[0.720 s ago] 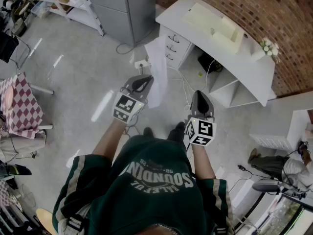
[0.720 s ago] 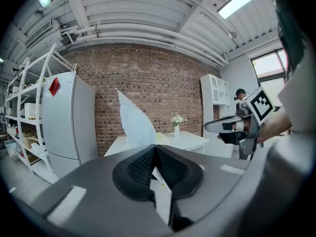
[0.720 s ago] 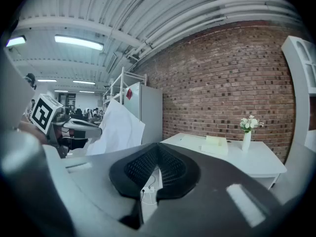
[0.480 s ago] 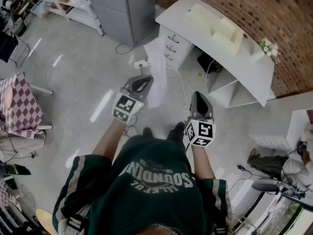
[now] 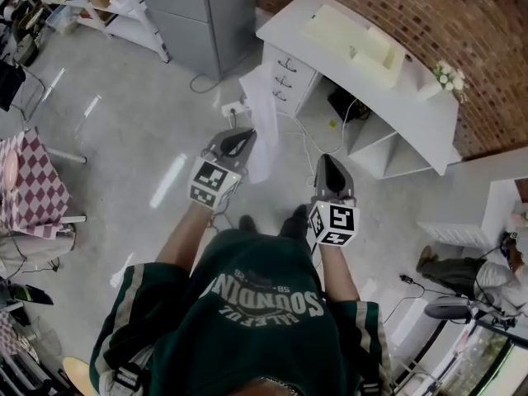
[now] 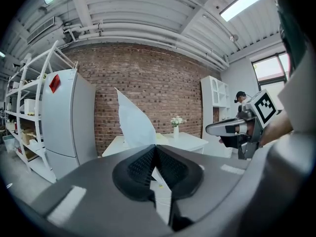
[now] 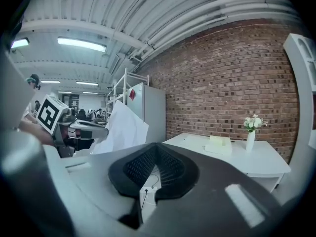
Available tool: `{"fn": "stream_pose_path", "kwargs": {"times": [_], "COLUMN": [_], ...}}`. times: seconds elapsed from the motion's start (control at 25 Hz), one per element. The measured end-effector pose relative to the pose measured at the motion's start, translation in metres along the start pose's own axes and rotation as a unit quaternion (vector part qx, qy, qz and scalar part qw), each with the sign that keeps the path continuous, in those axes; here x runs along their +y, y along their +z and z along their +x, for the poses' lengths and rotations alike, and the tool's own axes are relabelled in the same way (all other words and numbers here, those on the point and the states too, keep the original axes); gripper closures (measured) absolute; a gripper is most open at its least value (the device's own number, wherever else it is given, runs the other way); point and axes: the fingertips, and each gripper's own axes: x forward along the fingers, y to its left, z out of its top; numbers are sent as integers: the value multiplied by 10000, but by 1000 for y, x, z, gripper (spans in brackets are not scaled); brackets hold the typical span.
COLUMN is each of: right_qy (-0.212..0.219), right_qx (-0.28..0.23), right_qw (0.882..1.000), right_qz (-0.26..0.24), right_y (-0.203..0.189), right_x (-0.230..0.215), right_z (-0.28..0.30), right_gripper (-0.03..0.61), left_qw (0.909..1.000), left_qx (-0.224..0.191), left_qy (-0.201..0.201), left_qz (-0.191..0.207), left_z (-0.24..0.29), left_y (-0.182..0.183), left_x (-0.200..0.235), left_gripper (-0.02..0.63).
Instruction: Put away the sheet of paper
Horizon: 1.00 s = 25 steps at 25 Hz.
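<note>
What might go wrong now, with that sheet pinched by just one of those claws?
1. The left gripper holds the sheet of paper by one edge only. The rest stands loose and bent, so it may slip or crease.
2. Cables trail in front of the desk, a possible trip hazard.
3. The vase of flowers on the desk might get knocked if the paper goes there.

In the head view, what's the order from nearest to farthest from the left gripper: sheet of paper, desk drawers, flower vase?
1. sheet of paper, held in the left gripper.
2. desk drawers, just ahead.
3. flower vase, desk's far right end.
</note>
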Motion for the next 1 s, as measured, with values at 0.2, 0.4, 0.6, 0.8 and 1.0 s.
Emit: {"fn": "stream_pose_path", "kwargs": {"times": [0.2, 0.4, 0.6, 0.8, 1.0], "right_qy": [107, -82, -90, -138, -163], "right_qx": [174, 88, 16, 11, 29], "right_qw": [9998, 9999, 10000, 9999, 9998], "right_qz": [39, 0, -12, 15, 69], "right_y": [-5, 4, 14, 17, 17], "right_x": [4, 3, 1, -15, -35], "right_z": [5, 10, 14, 27, 48], "right_gripper": [578, 578, 578, 578, 578], "left_qw": [10000, 9999, 9998, 9996, 9993], "left_qx": [13, -13, 29, 71, 122], "left_qy": [-46, -101, -169, -237, -335], "left_qz": [-48, -43, -140, -122, -97], "left_z": [1, 9, 22, 46, 77], "left_y": [-1, -2, -2, 1, 5], "left_x": [1, 5, 3, 5, 9], "left_gripper": [603, 603, 603, 603, 603]}}
